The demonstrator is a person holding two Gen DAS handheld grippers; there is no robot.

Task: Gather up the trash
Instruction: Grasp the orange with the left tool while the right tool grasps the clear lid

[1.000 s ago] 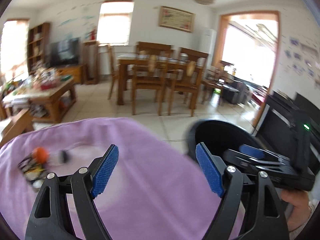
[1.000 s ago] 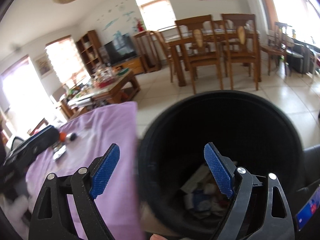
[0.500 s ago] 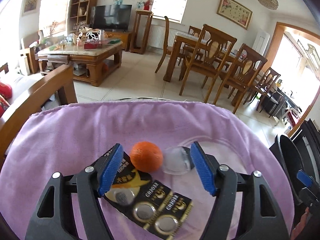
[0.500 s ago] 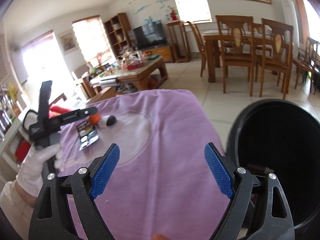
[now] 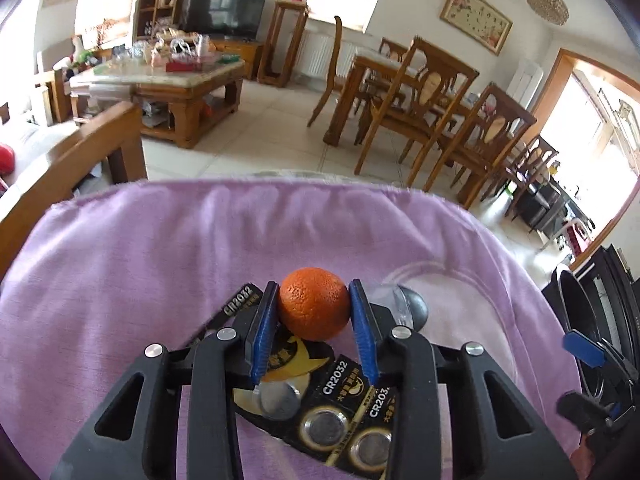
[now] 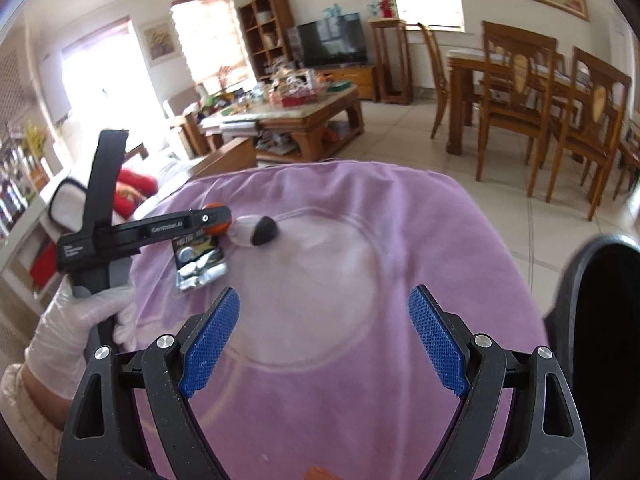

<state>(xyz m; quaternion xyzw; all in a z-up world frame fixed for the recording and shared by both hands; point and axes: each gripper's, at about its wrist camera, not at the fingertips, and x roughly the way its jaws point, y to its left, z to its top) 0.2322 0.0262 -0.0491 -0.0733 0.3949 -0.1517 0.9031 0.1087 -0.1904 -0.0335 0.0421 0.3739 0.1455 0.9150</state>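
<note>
A CR2032 battery card (image 5: 320, 408) lay right under the orange (image 5: 313, 309), and a clear-and-black bulb-like thing (image 5: 404, 308) sat just beside it – tight spot. All of it was on a purple cloth (image 5: 160, 272), black bin (image 6: 604, 320) off to the right, dining chairs (image 5: 432, 120) behind. The left gripper (image 5: 313, 312) had just been closing, its pads against the orange; the right gripper (image 6: 324, 340) hung spread wide over bare cloth – nothing in it.

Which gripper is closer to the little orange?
The left. The left gripper has its blue pads on both sides of the orange, its jaws having just been closing. The right gripper hangs open over bare purple cloth, well away from it.
</note>
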